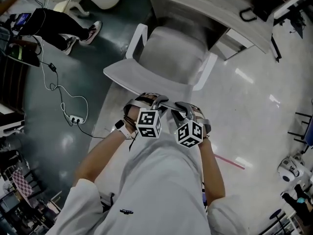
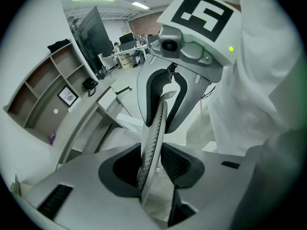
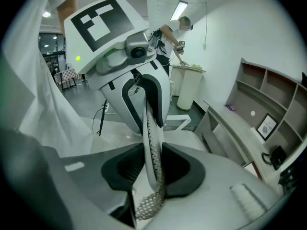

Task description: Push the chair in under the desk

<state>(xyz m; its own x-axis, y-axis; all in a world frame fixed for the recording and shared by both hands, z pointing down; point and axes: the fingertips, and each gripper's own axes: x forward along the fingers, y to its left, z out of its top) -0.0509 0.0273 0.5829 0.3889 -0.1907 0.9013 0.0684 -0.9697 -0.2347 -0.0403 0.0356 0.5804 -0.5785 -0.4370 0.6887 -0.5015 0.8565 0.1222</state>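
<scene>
1. While the left gripper (image 1: 155, 101) and right gripper (image 1: 182, 106) both pinch the perforated backrest rim (image 3: 152, 152), seemingly firmly, uneven pushing may swivel the chair (image 1: 171, 58).
2. Beyond them, its armrests (image 1: 207, 72), short of the desk (image 1: 195, 1), could strike it.

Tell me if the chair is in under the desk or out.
Out: the chair stands with most of its seat before the desk.

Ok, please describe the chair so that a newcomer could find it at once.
Find the long pale desk at the top of the head view. Just before it stands a light grey chair with white armrests. Only its thin mesh back is between the jaws of the left gripper and right gripper.
</scene>
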